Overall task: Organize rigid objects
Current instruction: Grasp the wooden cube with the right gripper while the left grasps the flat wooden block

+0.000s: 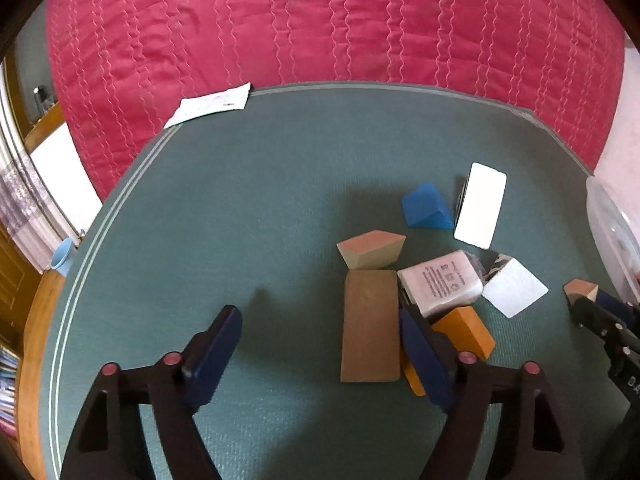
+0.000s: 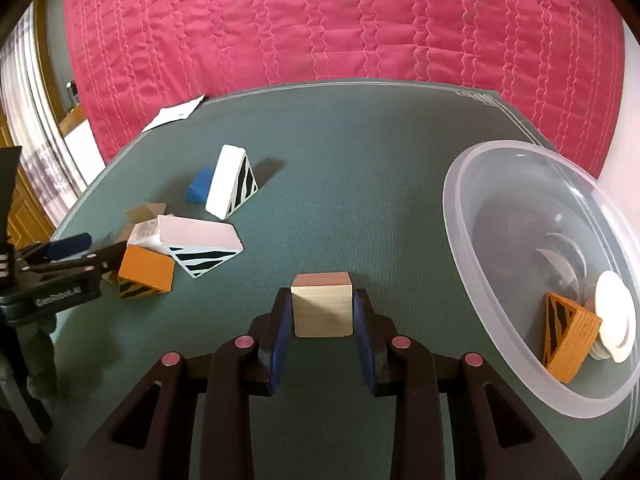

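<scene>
My right gripper is shut on a pale wooden cube, just above the green mat. My left gripper stands open over a flat brown block. That block lies between the fingers, close to the right one and far from the left one. Around it lie a tan wedge, a white printed box, an orange block, a blue wedge and two white zebra-striped wedges.
A clear plastic bowl stands at the mat's right edge. It holds an orange striped wedge and white discs. The mat lies on a red quilt. A paper slip rests at the mat's far left corner.
</scene>
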The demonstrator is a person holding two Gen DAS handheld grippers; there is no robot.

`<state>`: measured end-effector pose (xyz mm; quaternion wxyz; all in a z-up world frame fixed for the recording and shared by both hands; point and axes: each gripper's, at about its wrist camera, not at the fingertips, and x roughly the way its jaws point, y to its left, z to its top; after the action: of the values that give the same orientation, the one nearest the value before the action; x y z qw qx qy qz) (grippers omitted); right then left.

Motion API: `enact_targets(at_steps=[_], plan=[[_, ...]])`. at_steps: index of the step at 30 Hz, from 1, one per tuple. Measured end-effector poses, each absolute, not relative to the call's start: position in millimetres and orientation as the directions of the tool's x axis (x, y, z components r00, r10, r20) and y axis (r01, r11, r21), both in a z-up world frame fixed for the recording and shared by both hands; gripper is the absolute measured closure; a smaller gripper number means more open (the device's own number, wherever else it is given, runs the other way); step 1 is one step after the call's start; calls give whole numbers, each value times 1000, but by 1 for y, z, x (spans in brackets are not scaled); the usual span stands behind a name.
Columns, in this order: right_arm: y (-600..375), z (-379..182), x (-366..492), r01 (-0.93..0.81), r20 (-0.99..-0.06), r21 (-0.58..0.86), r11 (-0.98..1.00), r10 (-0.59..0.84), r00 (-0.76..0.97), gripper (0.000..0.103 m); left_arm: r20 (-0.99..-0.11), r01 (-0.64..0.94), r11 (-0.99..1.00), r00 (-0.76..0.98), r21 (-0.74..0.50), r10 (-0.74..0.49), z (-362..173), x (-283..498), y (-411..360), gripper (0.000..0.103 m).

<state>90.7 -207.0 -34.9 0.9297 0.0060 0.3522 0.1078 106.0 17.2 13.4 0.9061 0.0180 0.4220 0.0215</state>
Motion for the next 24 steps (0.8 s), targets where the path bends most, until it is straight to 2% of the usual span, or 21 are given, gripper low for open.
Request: enact_targets(at_steps=[3, 10, 24], plan=[[-207, -35, 91, -196, -654, 87, 977, 205, 729, 72, -767, -5, 1000, 641, 24, 22, 11, 107, 17, 33], [-207, -35, 90, -197, -652, 95, 976, 211, 729, 72, -751, 46, 999, 660, 10, -23, 11, 100, 8, 74], [-209, -32, 77, -239, -610, 154, 959, 282, 741, 72, -749, -55, 998, 662, -13, 27, 16, 99, 26, 74]])
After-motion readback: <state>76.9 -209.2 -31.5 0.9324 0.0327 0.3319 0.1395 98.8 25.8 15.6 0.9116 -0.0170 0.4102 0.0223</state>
